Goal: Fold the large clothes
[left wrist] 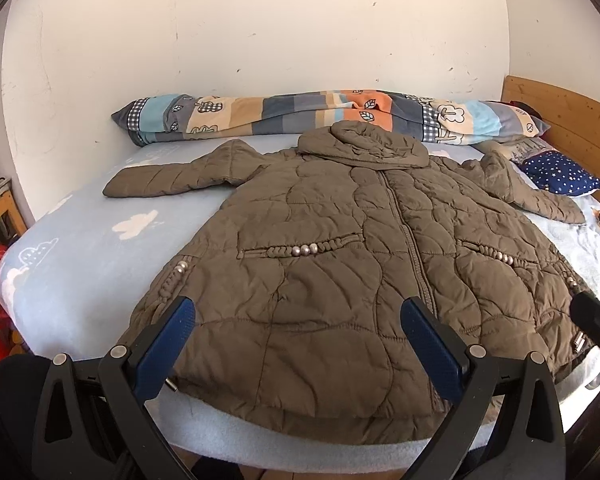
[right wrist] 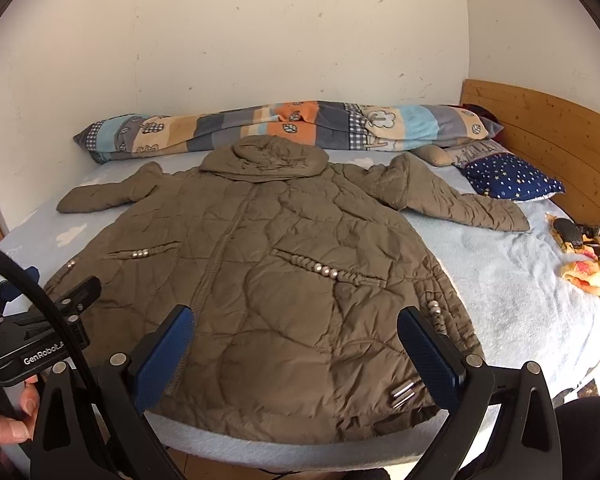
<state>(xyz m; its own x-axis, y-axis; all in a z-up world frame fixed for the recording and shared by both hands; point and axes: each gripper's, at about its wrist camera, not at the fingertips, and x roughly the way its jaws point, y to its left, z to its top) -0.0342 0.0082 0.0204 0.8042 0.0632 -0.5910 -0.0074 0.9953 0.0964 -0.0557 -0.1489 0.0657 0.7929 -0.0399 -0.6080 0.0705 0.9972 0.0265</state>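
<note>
A brown quilted coat lies spread front-up on the bed, hood toward the wall and hem at the near edge. Its zipper runs down the middle, and beaded pocket trims sit on either side of it. Both sleeves are spread out to the sides, the left sleeve flat on the pale blue sheet, the right sleeve angled toward a starred navy pillow. A rolled patchwork quilt lies along the wall behind the hood, touching it. The left gripper hovers over the hem's left half, jaws wide apart and holding nothing. The right gripper hangs over the hem's right half, jaws likewise spread and empty. In the right wrist view, a hand holds the left tool's handle at the lower left. A wooden headboard stands at the right, and crumpled floral cloth lies near that edge.
</note>
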